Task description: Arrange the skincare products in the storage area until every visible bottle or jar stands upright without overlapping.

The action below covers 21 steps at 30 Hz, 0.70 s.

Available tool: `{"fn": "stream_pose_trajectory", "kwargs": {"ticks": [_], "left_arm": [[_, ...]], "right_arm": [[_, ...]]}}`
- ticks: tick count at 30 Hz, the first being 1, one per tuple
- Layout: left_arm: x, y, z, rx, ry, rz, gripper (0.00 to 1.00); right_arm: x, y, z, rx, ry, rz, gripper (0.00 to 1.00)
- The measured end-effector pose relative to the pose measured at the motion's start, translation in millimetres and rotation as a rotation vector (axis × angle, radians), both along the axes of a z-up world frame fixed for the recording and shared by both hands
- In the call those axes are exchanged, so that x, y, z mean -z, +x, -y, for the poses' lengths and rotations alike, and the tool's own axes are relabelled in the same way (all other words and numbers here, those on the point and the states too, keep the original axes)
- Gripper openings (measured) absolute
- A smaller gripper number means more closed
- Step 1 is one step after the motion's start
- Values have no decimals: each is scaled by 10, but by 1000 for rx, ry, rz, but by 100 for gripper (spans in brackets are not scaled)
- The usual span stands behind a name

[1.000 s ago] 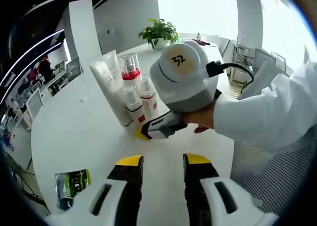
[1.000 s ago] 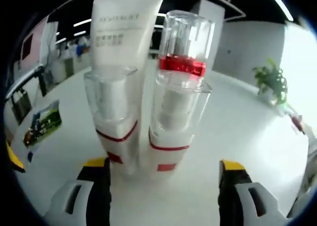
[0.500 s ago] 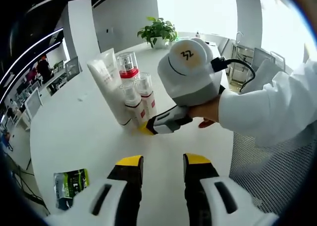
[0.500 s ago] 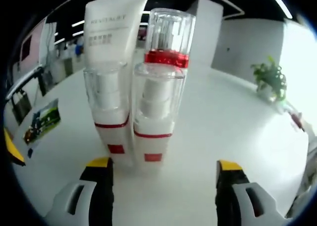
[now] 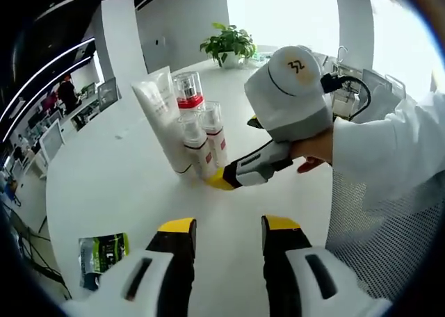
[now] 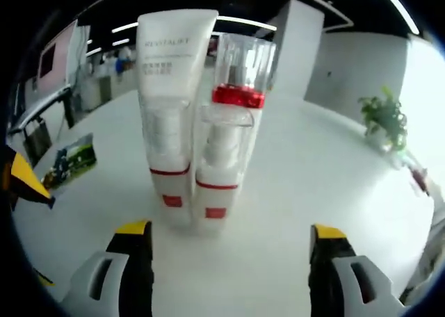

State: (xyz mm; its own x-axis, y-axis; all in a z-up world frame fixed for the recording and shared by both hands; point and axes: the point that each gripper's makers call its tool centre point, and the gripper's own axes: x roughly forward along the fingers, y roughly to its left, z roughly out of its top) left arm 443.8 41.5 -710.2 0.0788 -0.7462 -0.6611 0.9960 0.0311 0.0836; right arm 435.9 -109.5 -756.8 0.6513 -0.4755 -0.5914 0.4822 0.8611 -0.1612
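Note:
Four skincare products stand upright in a tight cluster on the white table (image 5: 104, 185). They are a white tube (image 5: 158, 112) (image 6: 169, 60), a clear-capped bottle with a red band (image 5: 188, 94) (image 6: 240, 74), and two small red-striped spray bottles (image 5: 198, 147) (image 6: 169, 164) (image 5: 214, 131) (image 6: 219, 167). My right gripper (image 6: 229, 237) is open, a short way in front of the two small bottles, touching none. In the left gripper view, the right gripper (image 5: 236, 152) sits just right of the cluster, held by a hand in a white sleeve. My left gripper (image 5: 229, 226) is open and empty, well short of the products.
A green printed packet (image 5: 103, 253) (image 6: 69, 163) lies flat on the table near its edge. A potted plant (image 5: 229, 44) (image 6: 386, 115) stands at the far side. A mesh chair (image 5: 361, 220) is beside the table on the right.
My right gripper has drawn back from the bottles, which now look smaller and sit fully ahead of its jaws. The products have kept their places. The left gripper has barely shifted.

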Motion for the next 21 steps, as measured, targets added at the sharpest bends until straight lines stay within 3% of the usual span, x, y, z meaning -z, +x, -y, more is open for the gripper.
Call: {"fn": "stream_pose_trajectory", "kwargs": {"ticks": [3,10,15,21], "left_arm": [[-2,4,-2,-5,0,1,40],[-16,30,-34,-19,-2,-3,43],[-78,112,-114,-63,-30,-44,48],[-191,216,-218,-111,-68,-80,53]], "right_arm": [[-90,-13,5,-34,-6,1,99],[-263,-50,-46,-78,24,26,99],[-428,-80,-117,-133,31,51,99],[-487,-180,-255,-224,45,23,99]]}}
